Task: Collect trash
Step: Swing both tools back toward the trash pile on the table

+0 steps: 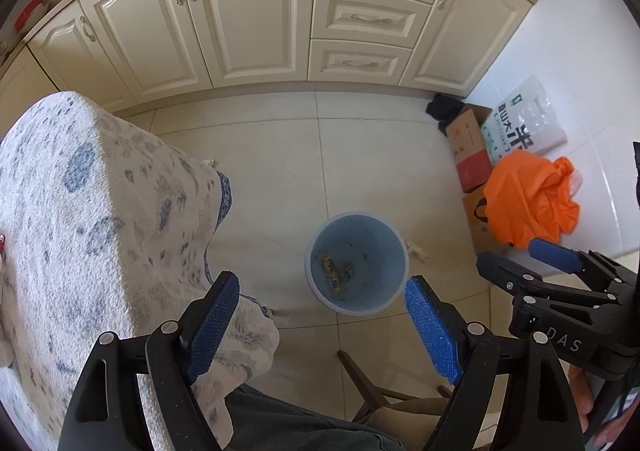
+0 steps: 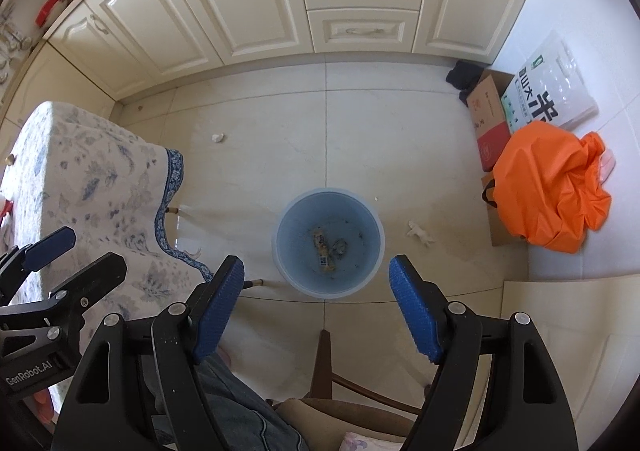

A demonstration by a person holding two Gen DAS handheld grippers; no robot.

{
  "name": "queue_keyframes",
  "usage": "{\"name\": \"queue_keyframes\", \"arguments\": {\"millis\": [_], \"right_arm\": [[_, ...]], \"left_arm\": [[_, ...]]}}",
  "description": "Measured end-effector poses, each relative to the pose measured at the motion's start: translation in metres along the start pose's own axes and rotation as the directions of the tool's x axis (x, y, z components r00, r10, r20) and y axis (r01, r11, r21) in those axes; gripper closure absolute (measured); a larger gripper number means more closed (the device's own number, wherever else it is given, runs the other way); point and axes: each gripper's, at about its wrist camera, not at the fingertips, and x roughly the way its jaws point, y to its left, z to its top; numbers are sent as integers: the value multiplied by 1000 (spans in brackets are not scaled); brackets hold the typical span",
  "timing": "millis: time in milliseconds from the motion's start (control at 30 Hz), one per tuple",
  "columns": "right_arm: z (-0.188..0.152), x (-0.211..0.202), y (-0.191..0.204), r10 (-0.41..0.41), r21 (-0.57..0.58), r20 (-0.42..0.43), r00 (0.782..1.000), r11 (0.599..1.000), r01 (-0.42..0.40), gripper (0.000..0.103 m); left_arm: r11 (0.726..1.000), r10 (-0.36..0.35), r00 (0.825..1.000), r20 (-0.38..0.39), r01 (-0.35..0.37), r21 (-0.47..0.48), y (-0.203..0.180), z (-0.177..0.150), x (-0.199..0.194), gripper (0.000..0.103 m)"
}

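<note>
A light blue bin [image 1: 385, 247] [image 2: 365, 235] stands on the tiled floor below both grippers. Inside it lie a yellow wrapper [image 1: 332, 275] [image 2: 322, 249] and small scraps. My left gripper [image 1: 322, 283] hangs open above the bin with nothing between its fingers. My right gripper [image 2: 317, 265] is open and empty too, high over the bin's near rim. One crumpled white paper [image 1: 416, 250] [image 2: 420, 233] lies on the floor right of the bin. Another paper ball [image 1: 209, 162] [image 2: 218, 138] sits farther off by the table's corner.
A table under a blue-flowered cloth [image 1: 80, 211] [image 2: 80, 171] fills the left. A wooden chair [image 1: 360, 379] [image 2: 324, 363] and a person's trouser leg are below. An orange bag [image 1: 528, 199], cardboard boxes [image 1: 468, 147] and a rice sack [image 1: 524, 123] line the right wall. Cream cabinets [image 1: 248, 11] close the far side.
</note>
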Motion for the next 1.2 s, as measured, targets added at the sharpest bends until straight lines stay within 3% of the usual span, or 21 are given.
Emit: {"name": "queue_keyframes", "arguments": {"millis": [433,700,833,1033,1200], "right_arm": [[-13,-35,42,17,-79,77,997,997,-11,26],[-15,-57,94,82,-192,119,990,980,-58,26],[-14,-65,130,121,-269,131,984,960,-82,26],[-18,-73,189,197,-378,123,973,916,-137,26],[-26,-76,251,244,-487,92,965,857,-170,26]], "left_arm": [[997,16,995,99,-9,-70,31,-49,-61,22],[980,50,985,163,-17,-198,75,-95,-110,22],[956,105,972,208,-41,-292,101,-123,-138,18],[907,171,962,211,-70,-415,139,-165,-169,17],[859,232,948,218,-95,-504,169,-206,-200,17]]}}
